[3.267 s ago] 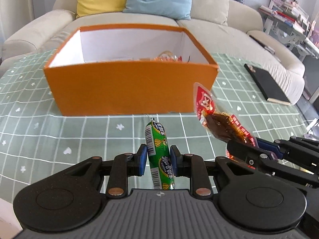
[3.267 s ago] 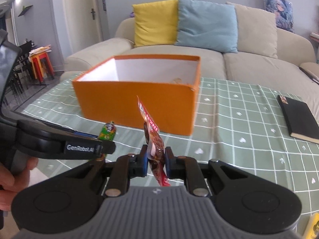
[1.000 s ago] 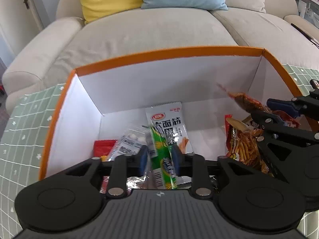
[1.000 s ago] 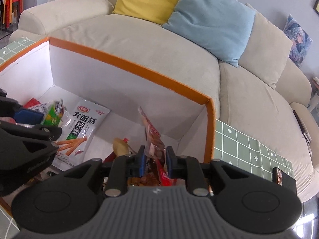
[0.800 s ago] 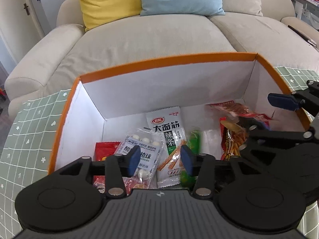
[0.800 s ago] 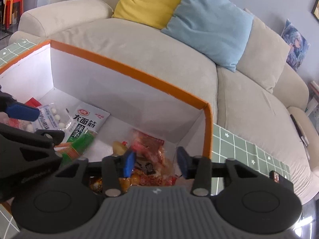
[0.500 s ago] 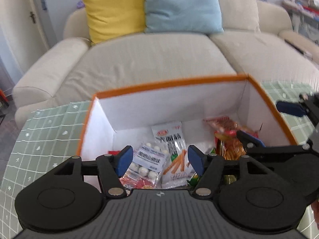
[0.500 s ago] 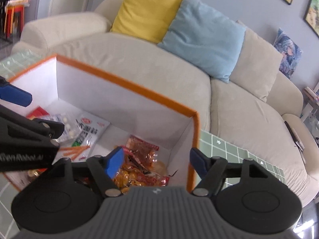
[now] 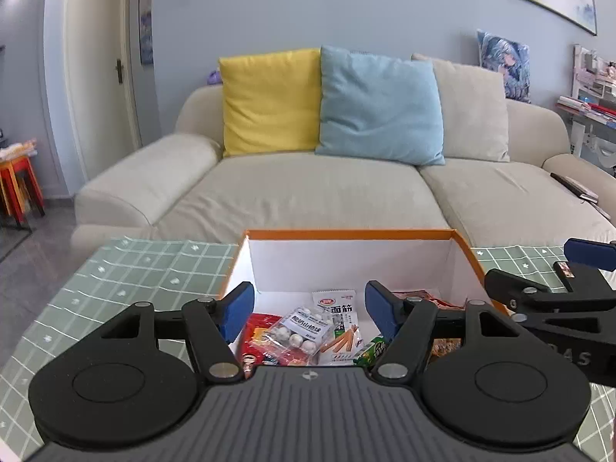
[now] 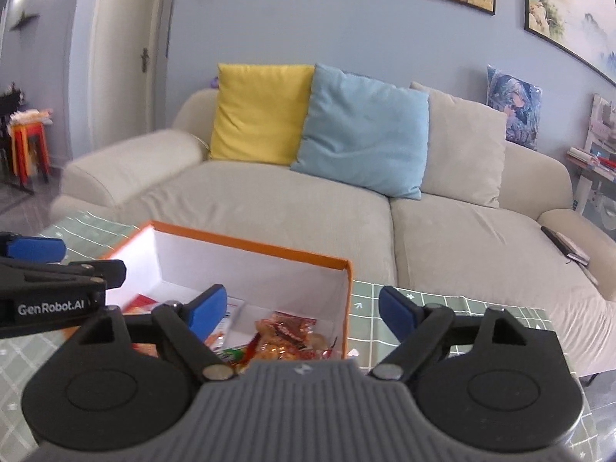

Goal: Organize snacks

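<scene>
An orange box (image 9: 346, 235) with white inner walls stands on the green checked tablecloth and holds several snack packets. The green sausage stick (image 9: 371, 350) lies in it beside a white packet of spicy strips (image 9: 338, 323) and a bag of white balls (image 9: 304, 331). A red-brown snack pouch (image 10: 292, 327) lies at the box's (image 10: 250, 244) right end. My left gripper (image 9: 309, 310) hangs above the box, jaws still opening, nothing between them. My right gripper (image 10: 304, 313) hangs above the box's right end, jaws also opening and empty.
A beige sofa (image 9: 308, 200) with yellow (image 9: 269, 100) and blue cushions (image 9: 379, 104) runs behind the table. The right gripper (image 9: 554, 300) shows at the right edge of the left wrist view. Red stools (image 9: 19, 188) stand at far left.
Both grippers let go of their snacks, the green sausage stick and the red-brown pouch, which now lie in the box. Both have opened wide, risen and drawn back from the box.
</scene>
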The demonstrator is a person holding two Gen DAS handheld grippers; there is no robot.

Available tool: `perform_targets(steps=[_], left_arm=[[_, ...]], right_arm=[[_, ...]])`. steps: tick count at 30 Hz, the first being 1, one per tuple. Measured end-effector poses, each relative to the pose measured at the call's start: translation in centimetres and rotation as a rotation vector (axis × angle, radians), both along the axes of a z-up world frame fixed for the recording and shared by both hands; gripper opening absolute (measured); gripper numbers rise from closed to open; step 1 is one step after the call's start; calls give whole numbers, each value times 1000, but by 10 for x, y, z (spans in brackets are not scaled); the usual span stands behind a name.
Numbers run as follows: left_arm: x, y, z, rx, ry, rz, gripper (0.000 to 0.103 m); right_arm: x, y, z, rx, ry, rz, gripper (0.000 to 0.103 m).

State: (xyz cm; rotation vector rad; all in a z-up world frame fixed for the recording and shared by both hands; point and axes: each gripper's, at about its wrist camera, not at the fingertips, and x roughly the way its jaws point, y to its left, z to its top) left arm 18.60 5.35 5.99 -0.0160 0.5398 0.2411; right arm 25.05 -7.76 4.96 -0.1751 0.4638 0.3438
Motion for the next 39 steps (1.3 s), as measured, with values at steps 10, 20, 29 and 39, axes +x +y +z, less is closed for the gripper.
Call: perform_targets(steps=[10, 20, 29, 39], left_arm=[[-68, -22, 19, 70, -97, -44, 83], [-113, -35, -4, 63, -77, -20, 84], [-116, -41, -24, 80, 11, -1, 85], [-114, -43, -43, 93, 78, -4, 86]], right_arm=[[-82, -32, 25, 106, -18, 54, 94], [-150, -52, 23, 133, -48, 19, 99], [-168, -55, 3, 116, -13, -17, 99], [-155, -52, -15, 93, 64, -49, 99]])
